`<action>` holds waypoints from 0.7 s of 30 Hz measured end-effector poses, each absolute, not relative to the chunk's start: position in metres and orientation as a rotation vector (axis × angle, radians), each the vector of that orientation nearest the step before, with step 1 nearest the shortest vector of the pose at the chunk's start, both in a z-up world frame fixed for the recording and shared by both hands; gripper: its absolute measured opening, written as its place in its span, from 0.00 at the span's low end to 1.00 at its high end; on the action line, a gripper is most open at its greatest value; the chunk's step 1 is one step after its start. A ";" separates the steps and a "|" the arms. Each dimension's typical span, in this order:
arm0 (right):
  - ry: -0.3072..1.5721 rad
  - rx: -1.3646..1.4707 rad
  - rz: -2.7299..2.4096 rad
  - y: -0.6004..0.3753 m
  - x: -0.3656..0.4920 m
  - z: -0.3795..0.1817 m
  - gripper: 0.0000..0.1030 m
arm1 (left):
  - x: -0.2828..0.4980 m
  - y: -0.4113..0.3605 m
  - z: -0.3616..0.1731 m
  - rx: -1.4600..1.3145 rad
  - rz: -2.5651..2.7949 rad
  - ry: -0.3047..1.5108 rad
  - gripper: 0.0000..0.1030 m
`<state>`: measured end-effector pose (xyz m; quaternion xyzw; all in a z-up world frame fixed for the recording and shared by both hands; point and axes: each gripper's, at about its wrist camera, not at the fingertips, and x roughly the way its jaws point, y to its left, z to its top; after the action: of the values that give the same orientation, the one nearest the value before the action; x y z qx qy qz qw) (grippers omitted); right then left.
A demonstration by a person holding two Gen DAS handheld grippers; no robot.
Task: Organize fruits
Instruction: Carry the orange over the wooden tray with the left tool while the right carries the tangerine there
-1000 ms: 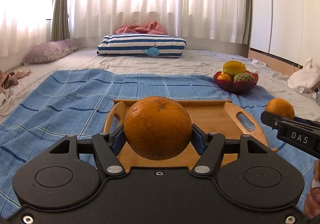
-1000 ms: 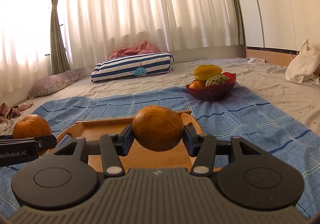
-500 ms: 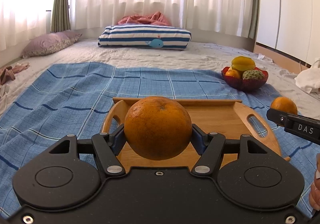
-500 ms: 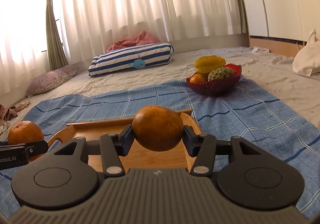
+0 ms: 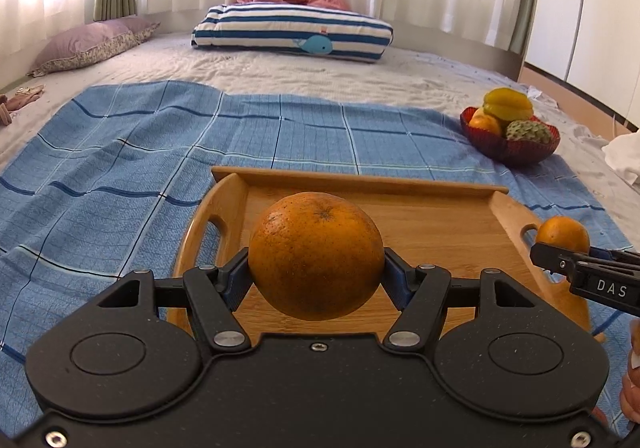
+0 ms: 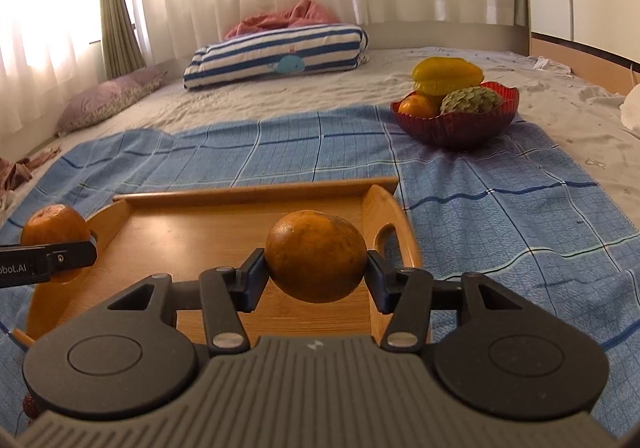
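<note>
The tray (image 5: 436, 224) lies on the cloth (image 5: 120, 175), which is spread over the bed (image 5: 320, 71). Each tool holds one orange above the tray: the left tool (image 5: 316, 268) with its orange (image 5: 316, 256) over the tray's left part, the right tool (image 6: 316, 272) with its orange (image 6: 316, 256) over the right part. The bowl (image 6: 460, 127) containing fruit sits on the cloth beyond the tray to the right, and the striped pillow (image 5: 292, 31) lies behind the cloth with a second pillow (image 5: 88, 47) to its left.

Both wrist views close, angled down over wooden tray (image 5: 360, 183), sharing fruit bowl (image 6: 460, 127); edges warped, probably fisheye.
</note>
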<state>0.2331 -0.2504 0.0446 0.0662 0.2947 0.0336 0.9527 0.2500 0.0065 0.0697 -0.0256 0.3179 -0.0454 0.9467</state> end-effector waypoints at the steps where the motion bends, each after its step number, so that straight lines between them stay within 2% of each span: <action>1: 0.610 0.139 0.071 -0.251 0.237 0.043 0.54 | 0.253 0.006 0.068 -0.051 -0.092 0.654 0.62; 21: 0.711 0.133 0.076 -0.245 0.259 0.021 0.54 | 0.273 0.004 0.039 -0.032 -0.081 0.727 0.62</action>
<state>0.2589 -0.2454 0.0207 0.0653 0.3478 0.0374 0.9346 0.2728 0.0044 0.0394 -0.0159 0.3555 -0.0395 0.9337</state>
